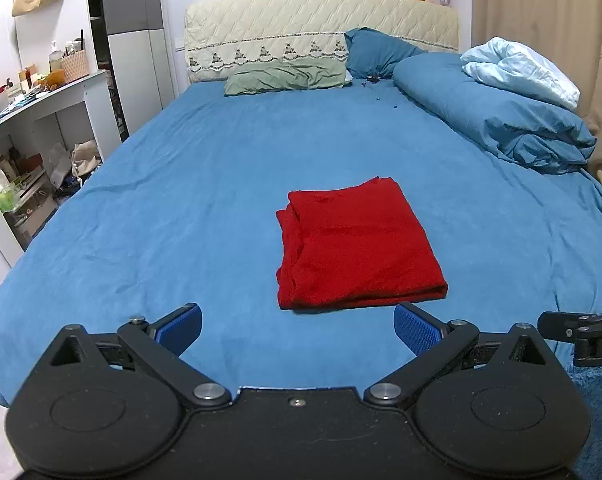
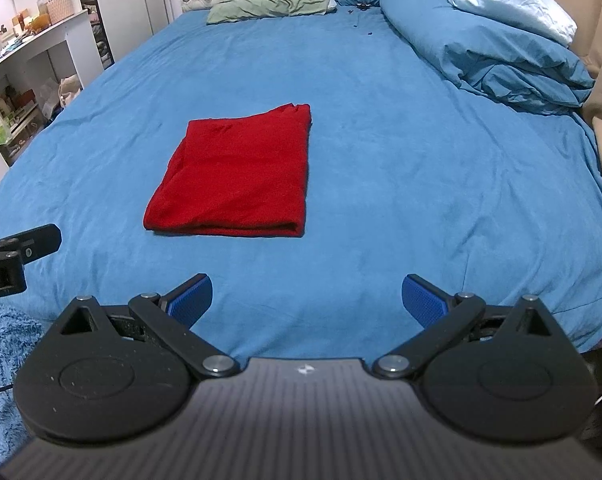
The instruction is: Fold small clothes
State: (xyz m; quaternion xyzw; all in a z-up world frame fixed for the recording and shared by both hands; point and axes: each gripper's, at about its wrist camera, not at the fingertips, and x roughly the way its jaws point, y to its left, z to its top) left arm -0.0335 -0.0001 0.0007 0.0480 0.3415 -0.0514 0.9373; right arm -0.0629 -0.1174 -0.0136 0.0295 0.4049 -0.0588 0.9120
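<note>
- Left gripper (image 1: 297,330) at the frame's bottom, fingers spread and empty; right gripper (image 2: 307,304) likewise, both drawn clear of the cloth.
- Red garment (image 1: 357,246) lies folded mid-frame on the bed (image 1: 181,200); folding looks finished.

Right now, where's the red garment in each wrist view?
Left wrist: folded red garment right of centre, ahead of the open left gripper.
Right wrist: left of centre, ahead-left of the open right gripper.
Shared landmark: green pillow at the headboard.
</note>
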